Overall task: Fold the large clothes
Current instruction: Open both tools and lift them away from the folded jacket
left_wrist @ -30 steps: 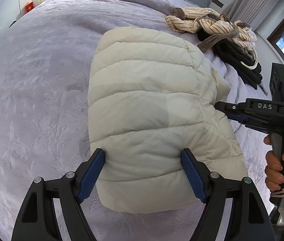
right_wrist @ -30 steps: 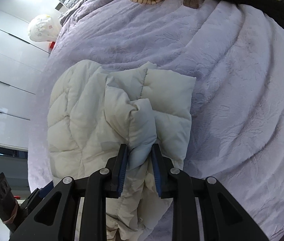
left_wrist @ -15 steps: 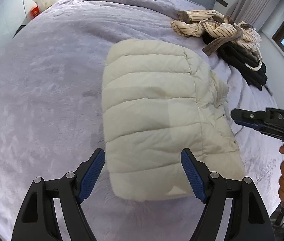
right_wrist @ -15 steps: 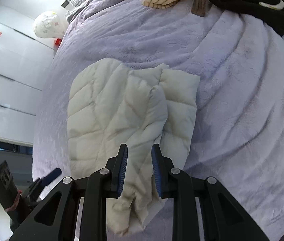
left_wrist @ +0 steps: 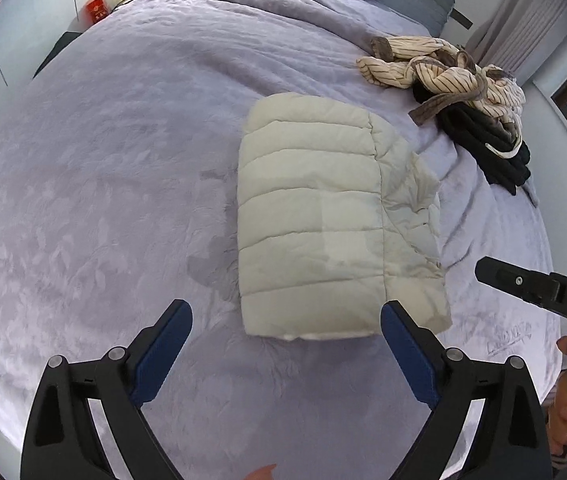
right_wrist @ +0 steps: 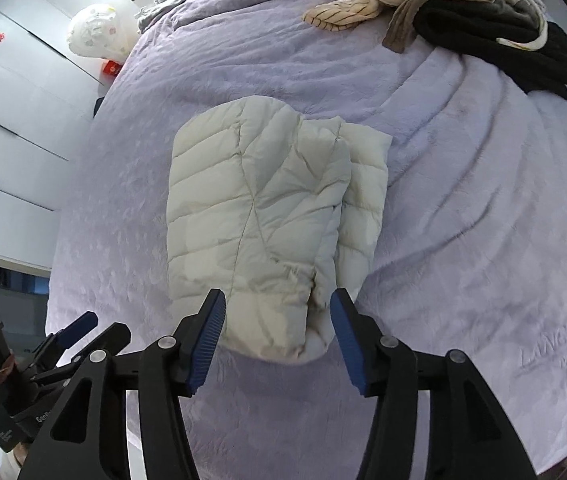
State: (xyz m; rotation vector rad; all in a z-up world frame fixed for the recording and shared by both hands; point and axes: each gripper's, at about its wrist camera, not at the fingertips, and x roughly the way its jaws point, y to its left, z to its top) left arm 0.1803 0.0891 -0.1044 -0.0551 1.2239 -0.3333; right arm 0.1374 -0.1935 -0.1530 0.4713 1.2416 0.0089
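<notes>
The jacket (left_wrist: 323, 216) lies folded on the bed (left_wrist: 103, 180). The left gripper (left_wrist: 283, 340) and right gripper (right_wrist: 277, 338), both spread and empty, hover clear, suggesting folding is complete.

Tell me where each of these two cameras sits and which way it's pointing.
Left wrist: on the left gripper, facing up the bed over the folded puffer jacket; jaws open, right gripper and fingers at right.
Right wrist: on the right gripper, facing the jacket's layered side; jaws open, left gripper at lower left.
Shared: jacket, bed, clothes pile.
</notes>
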